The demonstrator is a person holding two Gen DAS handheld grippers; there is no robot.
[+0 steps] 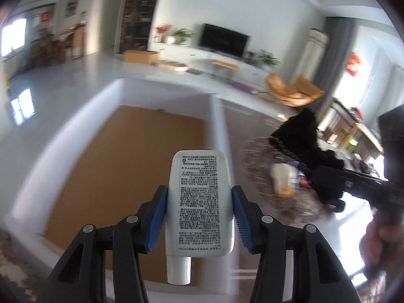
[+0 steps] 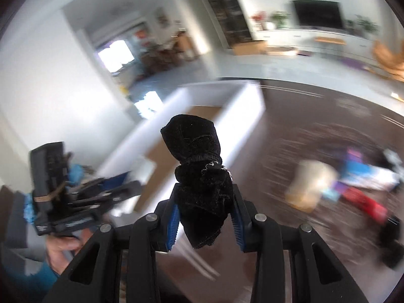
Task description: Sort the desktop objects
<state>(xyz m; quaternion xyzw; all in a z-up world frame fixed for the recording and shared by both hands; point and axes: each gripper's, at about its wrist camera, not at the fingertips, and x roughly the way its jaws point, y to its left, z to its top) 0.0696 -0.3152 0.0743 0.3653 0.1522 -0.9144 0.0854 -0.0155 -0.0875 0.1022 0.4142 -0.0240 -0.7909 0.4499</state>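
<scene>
My left gripper point(image 1: 199, 217) is shut on a white tube point(image 1: 200, 202) with printed text, cap toward the camera, held above a white box point(image 1: 214, 116) with a brown cardboard floor. My right gripper point(image 2: 205, 214) is shut on a black velvet pouch point(image 2: 199, 176) tied with a drawstring, held in the air near the same white box point(image 2: 247, 106). In the left wrist view the pouch point(image 1: 300, 131) and right gripper show at the right. In the right wrist view the left gripper point(image 2: 106, 192) shows at the left, blurred.
A dark brown table point(image 2: 315, 116) carries a blurred pile: a cream jar point(image 2: 310, 184), red and blue items point(image 2: 363, 202), black items point(image 2: 391, 247). The jar also shows in the left wrist view point(image 1: 282, 179). Behind lies a living room with a TV point(image 1: 223, 39) and orange chair point(image 1: 293, 91).
</scene>
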